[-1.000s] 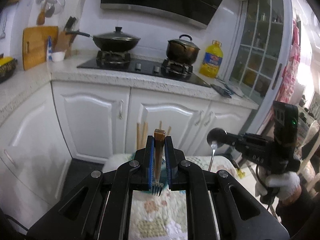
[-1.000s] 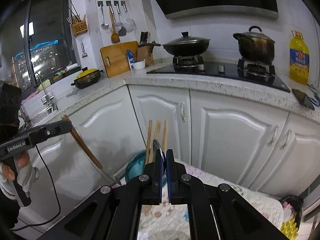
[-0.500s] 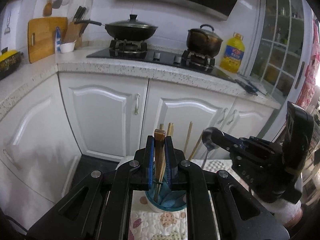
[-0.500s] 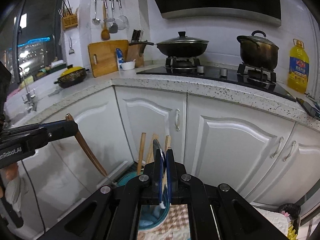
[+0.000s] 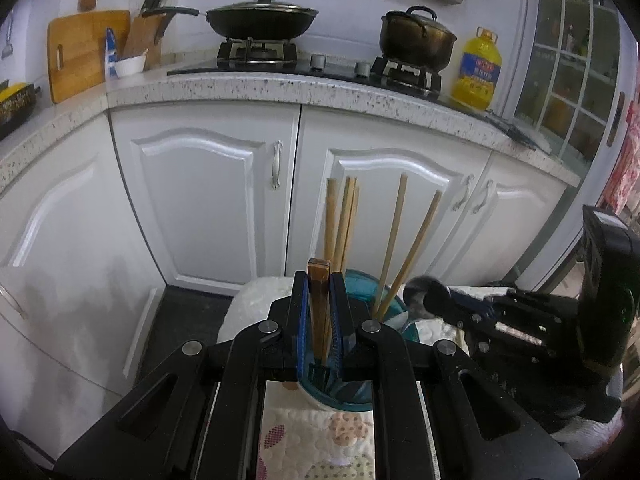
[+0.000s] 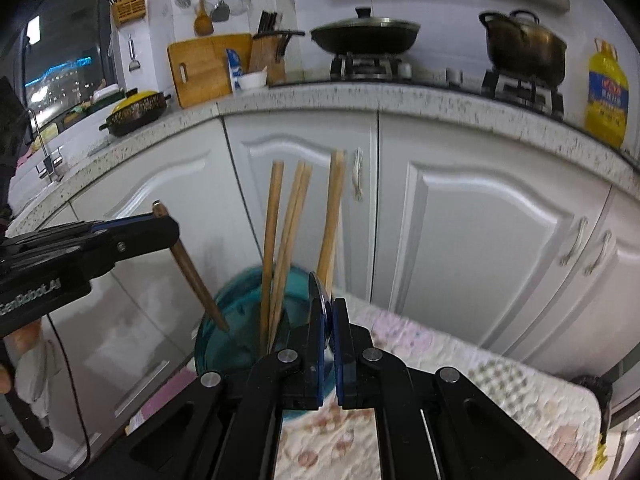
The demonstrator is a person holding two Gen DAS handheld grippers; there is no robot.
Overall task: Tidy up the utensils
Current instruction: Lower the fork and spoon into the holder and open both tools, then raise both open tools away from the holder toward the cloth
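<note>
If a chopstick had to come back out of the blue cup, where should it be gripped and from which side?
Probably near the upper end of the rightmost chopstick, coming from above and to the right. It leans away from the others, so fingers fit round it, while its lower part sits inside the blue cup. The left gripper with its fork and the right gripper crowd the rim.

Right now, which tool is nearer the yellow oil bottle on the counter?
Right. The right tool, holding a spoon, is at the teal cup's right rim, below and left of the oil bottle; the left tool, holding a fork, is farther left across the cup.
</note>
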